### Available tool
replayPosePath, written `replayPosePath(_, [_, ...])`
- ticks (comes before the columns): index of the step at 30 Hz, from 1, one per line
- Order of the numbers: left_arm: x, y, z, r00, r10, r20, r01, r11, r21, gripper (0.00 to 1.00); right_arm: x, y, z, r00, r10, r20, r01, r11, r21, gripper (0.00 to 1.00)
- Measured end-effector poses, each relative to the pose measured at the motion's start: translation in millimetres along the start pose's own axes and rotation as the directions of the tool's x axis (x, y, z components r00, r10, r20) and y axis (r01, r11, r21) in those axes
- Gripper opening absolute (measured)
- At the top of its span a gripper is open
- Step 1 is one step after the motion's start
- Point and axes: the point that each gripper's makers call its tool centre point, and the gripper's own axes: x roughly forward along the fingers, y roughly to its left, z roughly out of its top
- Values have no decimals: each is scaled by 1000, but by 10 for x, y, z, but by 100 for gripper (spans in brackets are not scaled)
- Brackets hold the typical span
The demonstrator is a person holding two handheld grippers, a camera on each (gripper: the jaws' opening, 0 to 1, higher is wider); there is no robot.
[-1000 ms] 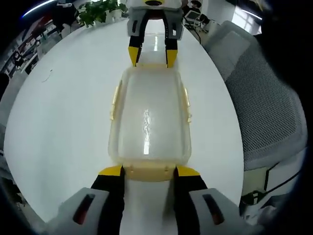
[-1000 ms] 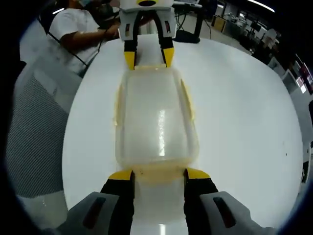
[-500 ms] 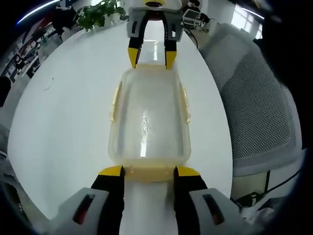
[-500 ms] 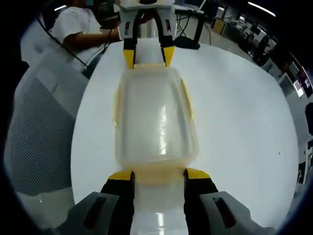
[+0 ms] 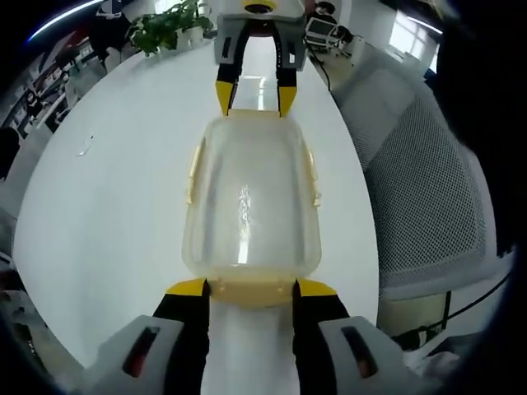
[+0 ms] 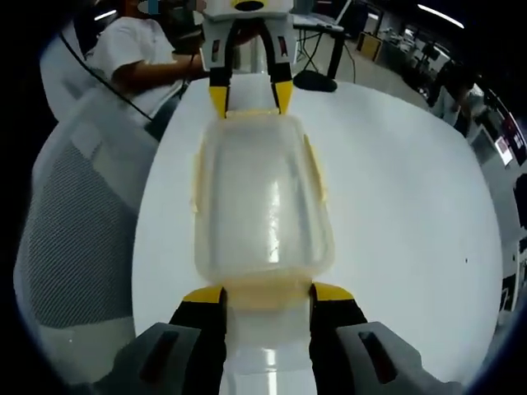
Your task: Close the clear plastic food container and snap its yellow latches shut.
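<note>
A clear plastic food container (image 5: 251,197) with its lid on is held lengthwise between my two grippers over a white table (image 5: 107,181). My left gripper (image 5: 251,288) is shut on the yellow end latch (image 5: 251,293) nearest it. At the far end, my right gripper (image 5: 255,100) grips the opposite end. Yellow side latches (image 5: 195,169) run along both long sides. In the right gripper view the same container (image 6: 263,206) lies between my right gripper (image 6: 268,292) and my left gripper (image 6: 247,99), each clamped on an end latch.
A grey mesh chair (image 5: 428,181) stands close by the table edge and also appears in the right gripper view (image 6: 74,214). A person in a white shirt (image 6: 132,49) sits beyond the table. A potted plant (image 5: 165,20) stands at the far side.
Both grippers and the container between them have drifted toward the table edge by the mesh chair. Their hold on the container's ends looks the same.
</note>
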Motion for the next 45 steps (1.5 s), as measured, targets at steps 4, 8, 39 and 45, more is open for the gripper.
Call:
replayPosePath(4, [-44,26,55,1000,-1,13,1,1000,-9,38,-85,-28,14,1000,6,6,-6,1000,-1,38])
replayPosePath(8, [-99,26,115,1000,-8,12,9,1000,-26,38,-173,-39,32,1000,14,0,-14,1000,-8,38])
replayPosePath(39, [-157,-43,330,1000,-4,-7,3,997,-75,38,-345,-75,-70,998,51,34,-49,998,-50,38])
replayPosePath(45, [-103,-53,449,1000,-3,0,3,997,-75,38,-418,-76,-196,998,49,31,-47,998,-50,38])
